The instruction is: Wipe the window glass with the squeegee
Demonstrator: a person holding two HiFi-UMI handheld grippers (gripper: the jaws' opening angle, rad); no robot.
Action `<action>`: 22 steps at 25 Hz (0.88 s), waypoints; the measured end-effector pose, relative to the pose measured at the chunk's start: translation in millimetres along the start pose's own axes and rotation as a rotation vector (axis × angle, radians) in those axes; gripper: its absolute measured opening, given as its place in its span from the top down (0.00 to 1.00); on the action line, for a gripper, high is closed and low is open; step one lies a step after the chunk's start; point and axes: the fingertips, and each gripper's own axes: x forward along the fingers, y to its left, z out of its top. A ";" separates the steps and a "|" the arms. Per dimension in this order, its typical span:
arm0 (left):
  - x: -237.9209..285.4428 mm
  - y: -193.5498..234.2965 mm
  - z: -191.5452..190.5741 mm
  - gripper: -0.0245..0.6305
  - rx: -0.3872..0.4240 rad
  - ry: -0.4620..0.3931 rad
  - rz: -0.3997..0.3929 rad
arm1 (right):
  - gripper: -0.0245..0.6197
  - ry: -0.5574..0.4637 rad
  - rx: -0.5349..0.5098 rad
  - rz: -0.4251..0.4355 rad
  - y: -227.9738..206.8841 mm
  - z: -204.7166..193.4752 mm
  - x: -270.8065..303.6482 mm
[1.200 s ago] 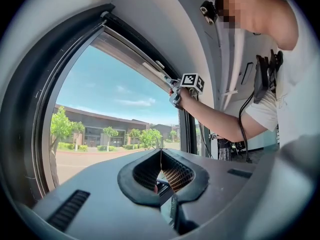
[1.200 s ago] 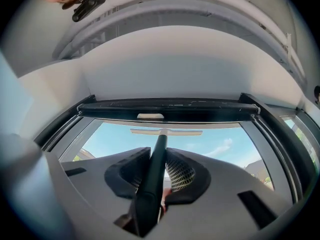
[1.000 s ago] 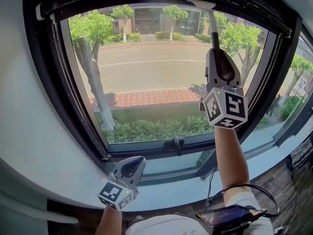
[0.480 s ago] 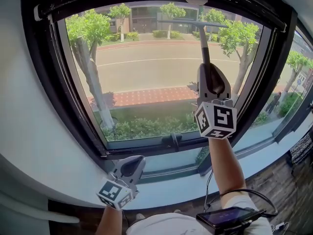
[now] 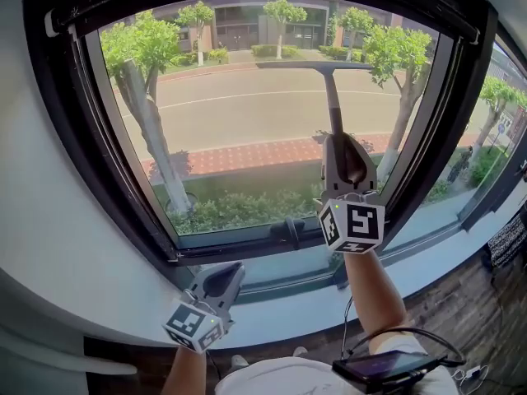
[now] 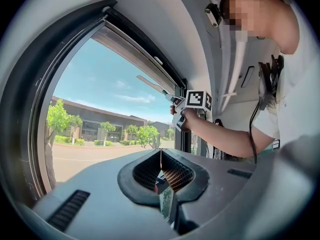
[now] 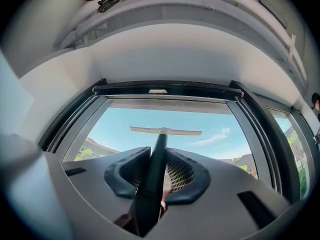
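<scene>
The squeegee [image 5: 332, 97] has a dark handle and a long thin blade [image 5: 313, 65] that lies level against the window glass [image 5: 239, 130], in its upper part. My right gripper [image 5: 336, 138] is shut on the handle's lower end, jaws pointing up. In the right gripper view the handle [image 7: 155, 169] runs up between the jaws to the blade [image 7: 165, 130]. My left gripper [image 5: 230, 270] hangs low by the white sill, shut and holding nothing. The left gripper view shows its pads [image 6: 161, 152] meeting, with the right gripper's marker cube [image 6: 199, 100] and the squeegee [image 6: 150, 83] beyond.
A thick black frame [image 5: 74, 138] surrounds the pane, with a black window handle [image 5: 290, 233] on its bottom rail. A narrower pane [image 5: 494, 130] adjoins at the right. A white sill [image 5: 288, 319] runs below. A dark device with a cable [image 5: 387, 367] sits at the person's waist.
My right gripper has drawn the squeegee down the glass and slightly left, from the top frame to well below it. The left gripper has stayed in place.
</scene>
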 end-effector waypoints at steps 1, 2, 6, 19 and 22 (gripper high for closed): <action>-0.1 0.0 -0.7 0.93 -0.002 0.001 0.000 | 0.81 0.005 0.002 0.000 0.6 -2.9 -2.3; -0.4 0.2 -1.3 0.93 -0.003 0.003 0.000 | 0.81 0.010 0.002 0.000 1.2 -5.7 -4.5; -1.3 1.6 -1.7 0.93 -0.006 0.005 0.004 | 0.81 0.026 0.005 0.001 3.1 -15.1 -12.1; 2.2 5.4 -3.5 0.93 -0.015 0.009 0.004 | 0.81 0.082 0.028 0.007 9.2 -45.8 -37.5; 3.5 7.0 -5.1 0.93 -0.016 0.011 0.001 | 0.81 0.100 0.032 0.009 10.8 -54.6 -44.8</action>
